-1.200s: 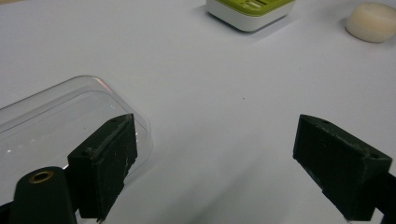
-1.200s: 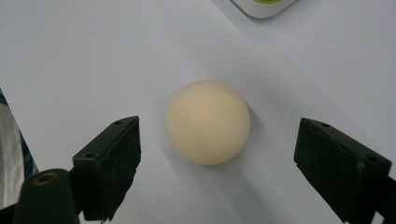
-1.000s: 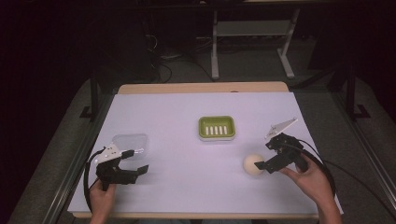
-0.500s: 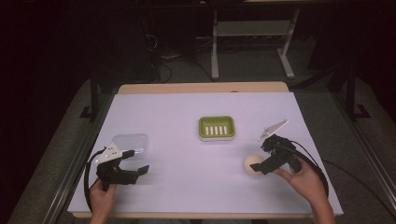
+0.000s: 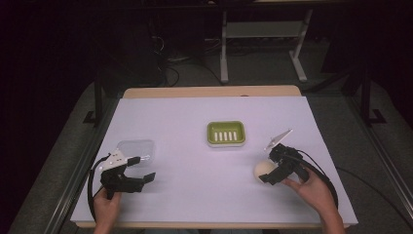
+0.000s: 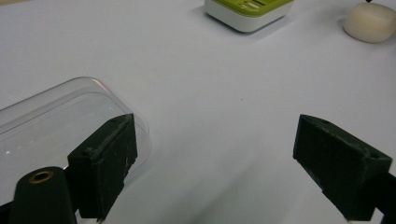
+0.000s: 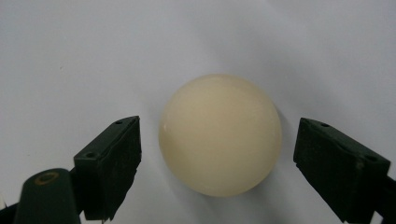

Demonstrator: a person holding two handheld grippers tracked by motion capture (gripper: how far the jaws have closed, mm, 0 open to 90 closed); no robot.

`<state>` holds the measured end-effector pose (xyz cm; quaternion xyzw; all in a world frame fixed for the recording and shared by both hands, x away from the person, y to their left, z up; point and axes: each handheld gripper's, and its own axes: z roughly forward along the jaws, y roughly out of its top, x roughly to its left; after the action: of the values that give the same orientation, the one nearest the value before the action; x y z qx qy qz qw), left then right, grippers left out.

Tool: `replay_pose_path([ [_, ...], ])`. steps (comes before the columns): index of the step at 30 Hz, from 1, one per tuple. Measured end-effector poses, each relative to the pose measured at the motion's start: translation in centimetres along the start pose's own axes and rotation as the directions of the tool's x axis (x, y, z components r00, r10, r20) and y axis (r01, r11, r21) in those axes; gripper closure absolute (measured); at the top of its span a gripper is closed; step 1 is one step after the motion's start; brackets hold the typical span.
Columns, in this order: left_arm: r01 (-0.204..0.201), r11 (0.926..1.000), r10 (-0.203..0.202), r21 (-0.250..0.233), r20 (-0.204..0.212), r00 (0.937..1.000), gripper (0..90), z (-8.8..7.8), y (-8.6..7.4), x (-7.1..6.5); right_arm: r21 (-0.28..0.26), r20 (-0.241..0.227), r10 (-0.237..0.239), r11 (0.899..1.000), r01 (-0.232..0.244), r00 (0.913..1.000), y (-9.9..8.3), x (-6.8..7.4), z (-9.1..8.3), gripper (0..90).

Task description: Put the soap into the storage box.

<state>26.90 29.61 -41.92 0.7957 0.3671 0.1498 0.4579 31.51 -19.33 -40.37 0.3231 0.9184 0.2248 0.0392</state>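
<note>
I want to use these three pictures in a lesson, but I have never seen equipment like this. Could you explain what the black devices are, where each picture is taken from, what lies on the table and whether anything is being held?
There is no robot here. A person holds a hand-operated two-jaw tool in each hand: the left tool and the right tool.

One picture comes from a fixed camera above the table. The other two come from small cameras riding on each tool, looking out between its two black jaws.

On the white table lie a clear plastic lid or container, a green soap dish and a cream-coloured soap bar.

Nothing is held. Both tools are open. The right tool's jaws sit on either side of the soap bar with a gap each side. The left tool is beside the clear piece.
</note>
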Motion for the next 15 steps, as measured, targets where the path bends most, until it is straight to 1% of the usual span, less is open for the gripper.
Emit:
replay_pose_path([
  [5,-0.003,1.0000,0.003,0.005,0.002,1.0000,12.9,0.0,0.0,0.0,0.009,0.003,-0.003,1.000,0.003,1.0000,0.0,0.1,0.4,14.4],
  [15,-0.001,1.0000,0.001,0.003,0.001,1.0000,12.9,0.0,0.0,0.0,0.047,0.010,-0.017,0.999,0.016,0.9998,0.3,0.4,1.2,14.9],
])
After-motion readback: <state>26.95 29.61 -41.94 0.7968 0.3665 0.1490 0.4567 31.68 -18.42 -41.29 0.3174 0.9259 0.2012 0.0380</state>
